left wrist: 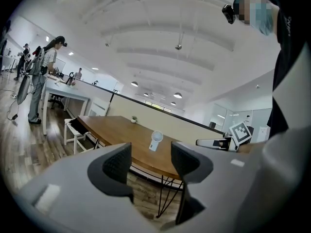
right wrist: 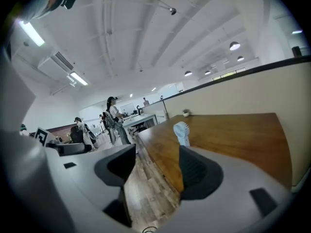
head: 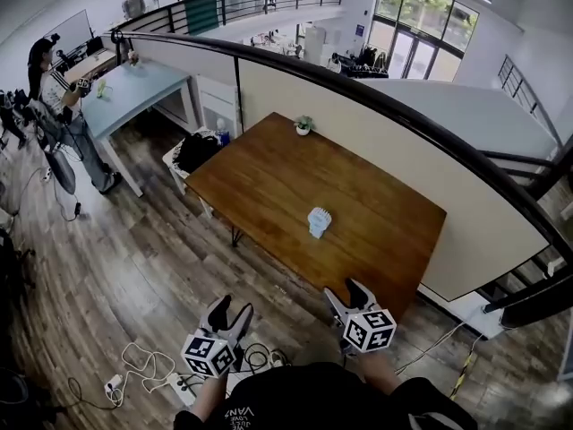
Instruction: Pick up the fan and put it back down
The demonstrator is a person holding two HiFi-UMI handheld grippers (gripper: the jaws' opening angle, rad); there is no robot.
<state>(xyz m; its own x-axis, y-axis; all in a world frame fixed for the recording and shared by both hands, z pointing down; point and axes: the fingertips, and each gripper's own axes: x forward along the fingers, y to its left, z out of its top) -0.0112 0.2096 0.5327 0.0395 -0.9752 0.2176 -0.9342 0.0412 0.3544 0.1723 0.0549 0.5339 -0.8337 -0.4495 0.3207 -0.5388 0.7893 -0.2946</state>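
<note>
A small pale-blue hand fan (head: 319, 221) stands upright on the brown wooden table (head: 269, 177), near its front half. The fan (left wrist: 155, 140) shows far off between the jaws in the left gripper view, and the fan (right wrist: 182, 132) stands on the tabletop in the right gripper view. My left gripper (head: 231, 312) hangs over the floor in front of the table, open and empty. My right gripper (head: 348, 295) is at the table's near edge, open too, with nothing between its fingers. Both are well short of the fan.
A small potted plant (head: 303, 125) sits at the table's far end. A black bag lies on a white stool (head: 195, 151) left of the table. Cables and a power strip (head: 148, 370) lie on the wood floor near my feet. A person (head: 55, 97) stands by a light-blue table (head: 134, 92).
</note>
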